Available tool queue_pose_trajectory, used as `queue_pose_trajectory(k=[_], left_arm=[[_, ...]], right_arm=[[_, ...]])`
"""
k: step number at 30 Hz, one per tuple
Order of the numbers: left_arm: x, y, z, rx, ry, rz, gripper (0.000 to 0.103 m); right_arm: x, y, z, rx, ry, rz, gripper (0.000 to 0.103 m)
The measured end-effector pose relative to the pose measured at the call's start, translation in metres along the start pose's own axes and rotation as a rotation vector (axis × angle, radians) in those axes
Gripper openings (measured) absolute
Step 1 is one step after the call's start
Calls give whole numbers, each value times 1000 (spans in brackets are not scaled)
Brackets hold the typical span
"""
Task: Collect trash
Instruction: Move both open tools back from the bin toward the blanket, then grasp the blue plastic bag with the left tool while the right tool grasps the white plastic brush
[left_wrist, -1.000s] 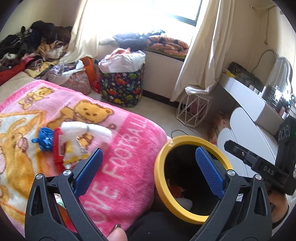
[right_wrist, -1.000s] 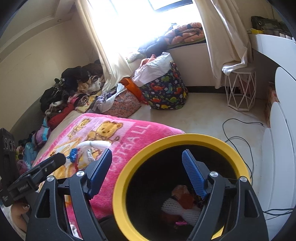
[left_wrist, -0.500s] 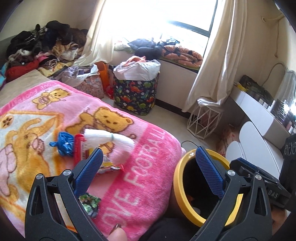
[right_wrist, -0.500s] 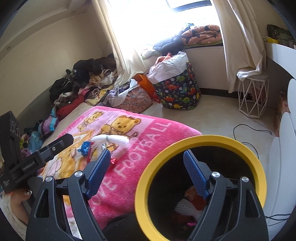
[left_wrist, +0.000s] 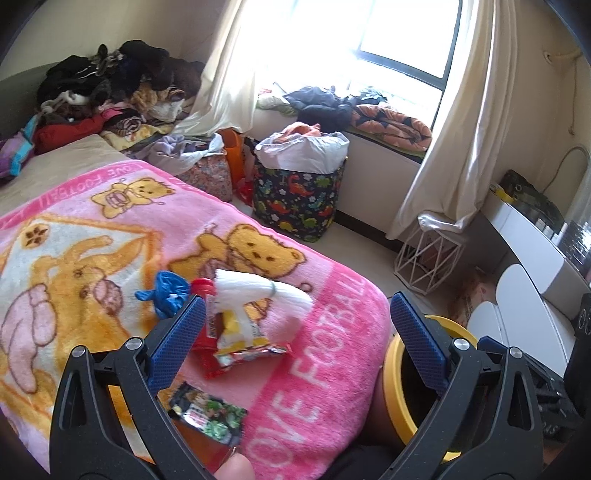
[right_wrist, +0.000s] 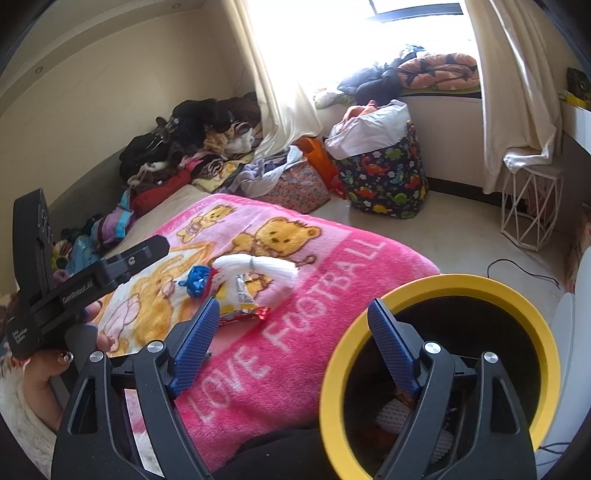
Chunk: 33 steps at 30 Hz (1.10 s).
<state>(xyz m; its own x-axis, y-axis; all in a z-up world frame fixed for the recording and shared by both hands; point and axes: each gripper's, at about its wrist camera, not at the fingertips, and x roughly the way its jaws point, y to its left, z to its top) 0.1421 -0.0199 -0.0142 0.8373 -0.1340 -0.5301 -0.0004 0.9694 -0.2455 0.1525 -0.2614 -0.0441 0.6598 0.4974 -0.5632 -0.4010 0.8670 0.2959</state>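
Note:
Trash lies on a pink bear blanket (left_wrist: 325, 369): a white foam net sleeve (left_wrist: 258, 291), a blue crumpled bag (left_wrist: 166, 293), a red bottle (left_wrist: 203, 317), a yellow-red snack wrapper (left_wrist: 243, 339) and a dark green wrapper (left_wrist: 208, 411). My left gripper (left_wrist: 295, 339) is open and empty above them. A black bin with a yellow rim (right_wrist: 443, 288) holds trash beside the bed. My right gripper (right_wrist: 291, 347) is open and empty over the bin's left rim. The pile also shows in the right wrist view (right_wrist: 255, 269).
A dinosaur-print hamper (left_wrist: 299, 199) with a white bag stands by the window. Clothes are piled at the bed's far end (left_wrist: 110, 96). A white wire stool (left_wrist: 428, 254) and white desk (left_wrist: 528, 236) stand to the right. A cable lies on the floor (right_wrist: 524, 269).
Both grippers have pulled back and to the left, off the bin and over the blanket. More of the trash pile and the green wrapper have come into view. Both stay open.

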Motion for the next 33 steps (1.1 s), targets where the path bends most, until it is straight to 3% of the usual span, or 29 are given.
queue_pose_trajectory(k=[14,28,33], left_arm=[[3,52,5,-67,-14,101,92],[22,107,-5,-174,52,184,92],[35,119,-7,-198,82,195,82]], right_arm=[[46,37,13,-129,55,23,80],[146,40,27,-266,229,-40,80],[180,40,29,-304,281,-57,80]])
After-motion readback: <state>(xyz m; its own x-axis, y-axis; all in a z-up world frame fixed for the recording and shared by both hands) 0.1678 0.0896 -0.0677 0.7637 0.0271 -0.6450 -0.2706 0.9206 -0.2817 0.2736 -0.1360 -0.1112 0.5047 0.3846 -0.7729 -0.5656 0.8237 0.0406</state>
